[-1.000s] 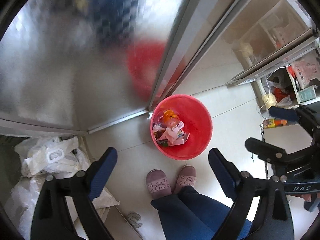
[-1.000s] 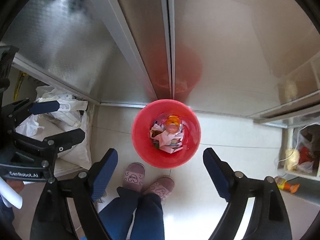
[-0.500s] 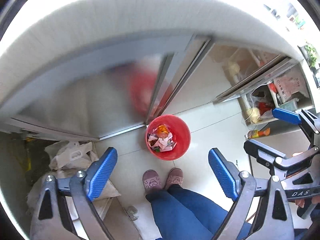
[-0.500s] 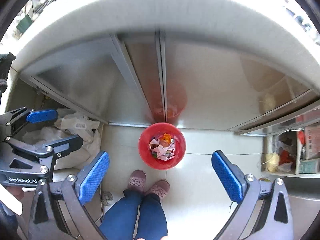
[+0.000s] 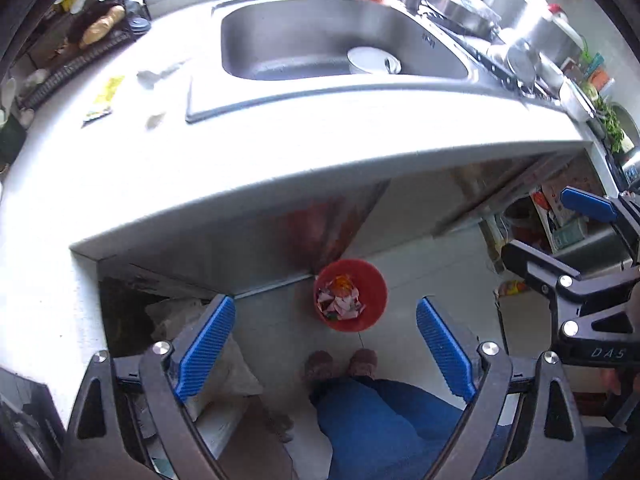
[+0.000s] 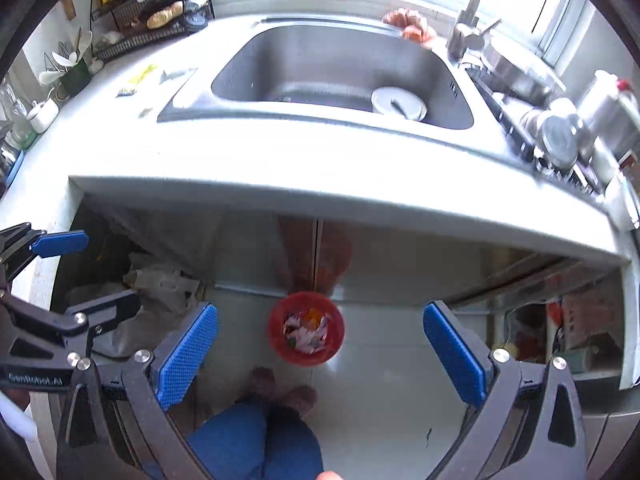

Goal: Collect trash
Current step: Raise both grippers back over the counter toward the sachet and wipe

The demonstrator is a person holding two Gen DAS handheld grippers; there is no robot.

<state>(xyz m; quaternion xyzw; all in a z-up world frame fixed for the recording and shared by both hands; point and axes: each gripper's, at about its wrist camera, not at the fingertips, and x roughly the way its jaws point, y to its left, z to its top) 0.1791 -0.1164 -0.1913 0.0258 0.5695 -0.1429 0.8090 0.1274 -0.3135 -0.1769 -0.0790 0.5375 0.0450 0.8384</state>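
The left hand-held gripper (image 5: pixel 322 346) was released, its blue pads spread wide with nothing between them. The right hand-held gripper (image 6: pixel 320 350) was likewise released and empty, its pads also wide apart. Both pointed steeply down over the floor (image 6: pixel 380 384).

Directly beyond the pads of each stood the red bin (image 5: pixel 351 295) on the floor, well below both units and touched by neither. It held crumpled paper and wrappers (image 5: pixel 340 298), including an orange piece. The bin stood just in front of the metal cabinet doors (image 6: pixel 280 248), which showed its red reflection. The person's slippers (image 5: pixel 342 362) and blue trouser legs (image 5: pixel 372 420) were near the bin's closer side.

To the left of the bin, white plastic bags (image 6: pixel 160 280) lay in an open recess under the tabletop (image 5: pixel 280 136).

On the tabletop, left of the steel sink (image 5: pixel 320 40), lay a yellow wrapper (image 5: pixel 102 98) and small pale scraps (image 5: pixel 154 76). A white dish (image 5: pixel 372 60) rested in the sink. A wire rack (image 6: pixel 152 20) stood at the far left, pots (image 6: pixel 560 136) at the right.
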